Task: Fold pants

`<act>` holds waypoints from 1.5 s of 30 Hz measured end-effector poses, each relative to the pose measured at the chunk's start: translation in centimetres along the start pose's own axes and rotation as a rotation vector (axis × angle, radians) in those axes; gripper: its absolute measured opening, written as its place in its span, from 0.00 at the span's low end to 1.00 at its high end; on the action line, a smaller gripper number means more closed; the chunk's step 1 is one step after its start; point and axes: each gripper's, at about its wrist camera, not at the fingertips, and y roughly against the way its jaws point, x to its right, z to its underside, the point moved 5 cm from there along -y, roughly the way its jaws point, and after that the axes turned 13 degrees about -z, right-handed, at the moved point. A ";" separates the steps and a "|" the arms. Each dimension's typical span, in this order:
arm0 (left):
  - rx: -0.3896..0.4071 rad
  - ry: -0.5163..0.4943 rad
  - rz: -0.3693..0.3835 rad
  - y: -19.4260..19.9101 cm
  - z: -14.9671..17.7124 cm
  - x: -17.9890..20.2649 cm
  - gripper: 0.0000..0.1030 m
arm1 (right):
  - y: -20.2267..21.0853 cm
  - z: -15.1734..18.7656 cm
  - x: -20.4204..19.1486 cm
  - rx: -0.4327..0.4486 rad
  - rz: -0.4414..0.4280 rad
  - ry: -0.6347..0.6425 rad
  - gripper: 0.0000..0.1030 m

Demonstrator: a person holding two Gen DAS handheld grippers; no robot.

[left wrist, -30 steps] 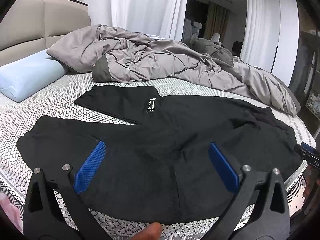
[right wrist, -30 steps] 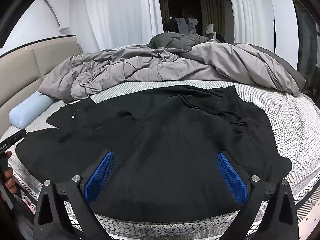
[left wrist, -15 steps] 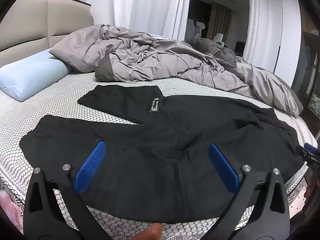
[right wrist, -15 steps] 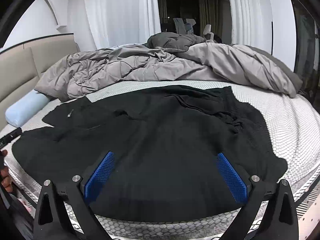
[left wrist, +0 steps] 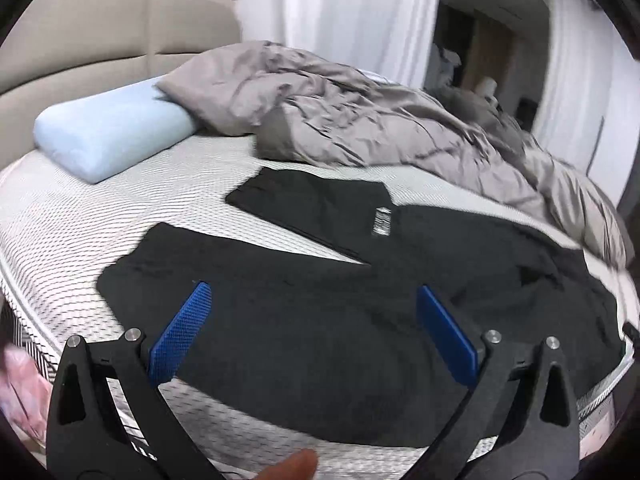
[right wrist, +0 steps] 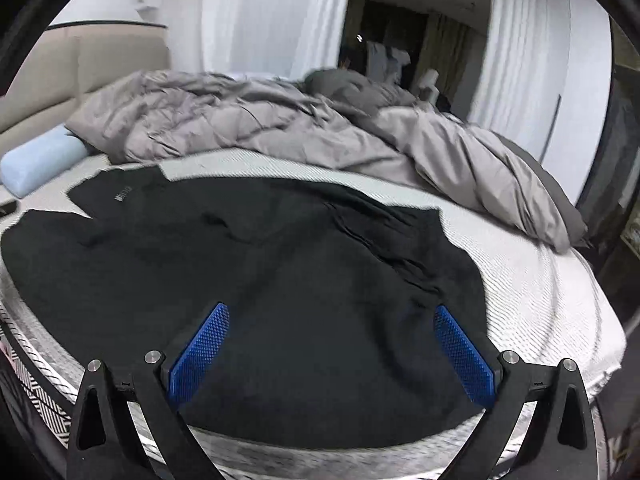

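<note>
Black pants [left wrist: 320, 320] lie spread flat on the bed [left wrist: 80, 232]. Left tongs [left wrist: 314, 334] and right tongs [right wrist: 332, 354] are both wide open above them, holding nothing.

The white label [left wrist: 382, 221] on the pants [left wrist: 320, 320] seems printed, but blur makes it unreadable.

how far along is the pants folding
Done: the black pants lie spread out on the bed, legs apart, no fold made. In hand: nothing; the left gripper and right gripper are both open above the cloth. Left: every fold.
</note>
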 end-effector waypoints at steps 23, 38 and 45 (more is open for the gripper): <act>-0.256 0.243 0.038 -13.4 3.4 -12.7 0.02 | 1.4 10.0 11.5 0.052 -0.207 -0.588 0.96; -0.221 0.177 -0.015 -10.4 4.7 -12.6 0.03 | -3.6 9.6 17.4 0.104 -0.226 -0.872 0.14; -0.218 0.133 -0.020 -8.8 5.6 -11.9 0.18 | -3.2 9.6 16.9 0.009 0.013 -0.724 0.34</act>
